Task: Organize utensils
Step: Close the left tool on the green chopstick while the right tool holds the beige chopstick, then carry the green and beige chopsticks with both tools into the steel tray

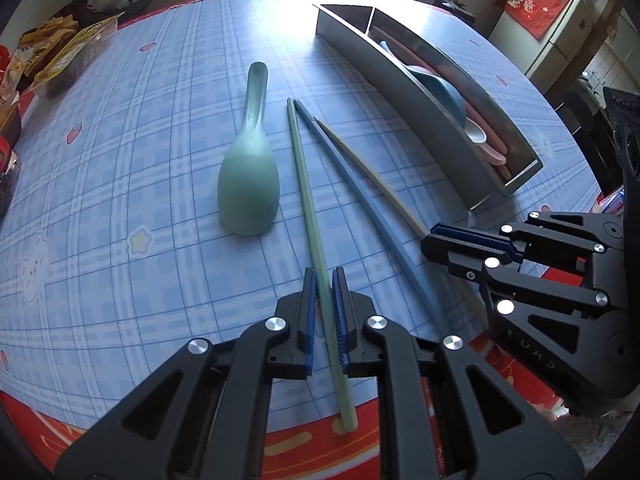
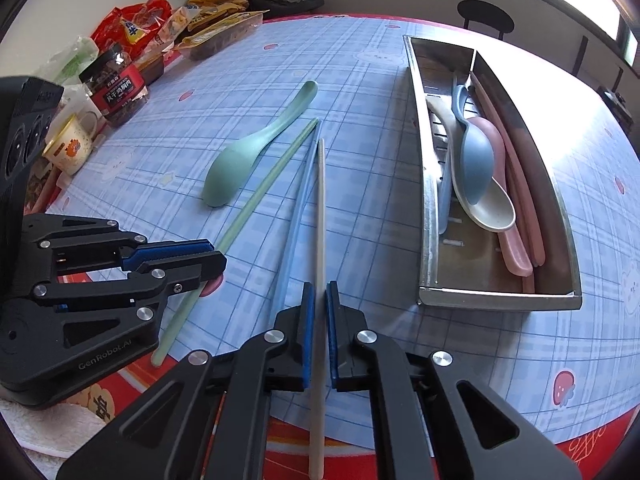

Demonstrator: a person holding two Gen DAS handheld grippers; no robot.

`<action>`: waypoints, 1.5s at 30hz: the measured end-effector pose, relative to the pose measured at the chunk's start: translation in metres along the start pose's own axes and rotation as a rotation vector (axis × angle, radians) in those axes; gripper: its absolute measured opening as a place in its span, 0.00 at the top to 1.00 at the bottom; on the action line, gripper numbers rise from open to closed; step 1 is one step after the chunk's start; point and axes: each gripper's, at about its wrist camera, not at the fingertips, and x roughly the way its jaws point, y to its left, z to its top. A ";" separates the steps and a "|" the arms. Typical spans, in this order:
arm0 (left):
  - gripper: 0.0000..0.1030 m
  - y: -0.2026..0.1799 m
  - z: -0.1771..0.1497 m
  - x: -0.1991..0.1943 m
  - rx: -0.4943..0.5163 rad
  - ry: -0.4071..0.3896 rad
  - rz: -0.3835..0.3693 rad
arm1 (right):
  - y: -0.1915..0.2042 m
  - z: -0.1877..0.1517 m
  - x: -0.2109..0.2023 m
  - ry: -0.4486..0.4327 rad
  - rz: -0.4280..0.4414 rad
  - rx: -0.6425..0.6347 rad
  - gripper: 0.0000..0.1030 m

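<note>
Black jaws of the left gripper point(image 1: 324, 300) fill the bottom of the left wrist view, their blue pads clenched on the green chopstick point(image 1: 306, 196), which runs from beyond the table's red edge up between them and away across the blue checked tablecloth point(image 1: 120, 184). Just left of it lies the green spoon point(image 1: 248, 168), bowl toward the camera; to its right lie the blue chopstick point(image 1: 360, 196) and the cream chopstick point(image 1: 376, 176), their far tips close together. Further right stands the metal tray point(image 1: 400, 80) with a divider, already holding a blue spoon and pink pieces. At the right edge the right gripper point(image 1: 440, 240) sits at the near end of the cream chopstick. In the right wrist view, that gripper point(image 2: 318, 304) is nearest, its pads pinched shut on the cream chopstick point(image 2: 321, 208), which passes straight between them; the blue chopstick point(image 2: 296, 208) lies just beside it on the cloth. The left gripper point(image 2: 208, 258) shows at the left, over the green chopstick point(image 2: 256, 196). The metal tray point(image 2: 424, 240) is to the right, holding the blue spoon point(image 2: 476, 164), a cream spoon point(image 2: 496, 212) and pink utensils point(image 2: 516, 200). Snack bags and a jar point(image 2: 116, 84) crowd the far left. Both hands look to be at the pick-up step. Next, each chopstick needs lifting clear and carrying lengthwise over the tray before release; a thin stick held near one end may swing.
</note>
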 end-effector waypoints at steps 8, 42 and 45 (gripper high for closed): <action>0.89 0.014 -0.004 -0.002 -0.040 -0.006 -0.074 | -0.004 -0.007 -0.005 0.028 0.030 0.038 0.94; 0.90 0.048 0.018 -0.071 -0.265 -0.109 -0.266 | -0.056 0.005 -0.063 -0.151 0.151 0.233 0.94; 0.90 0.041 0.032 -0.072 -0.268 -0.110 -0.278 | -0.070 0.010 -0.069 -0.175 0.143 0.253 0.94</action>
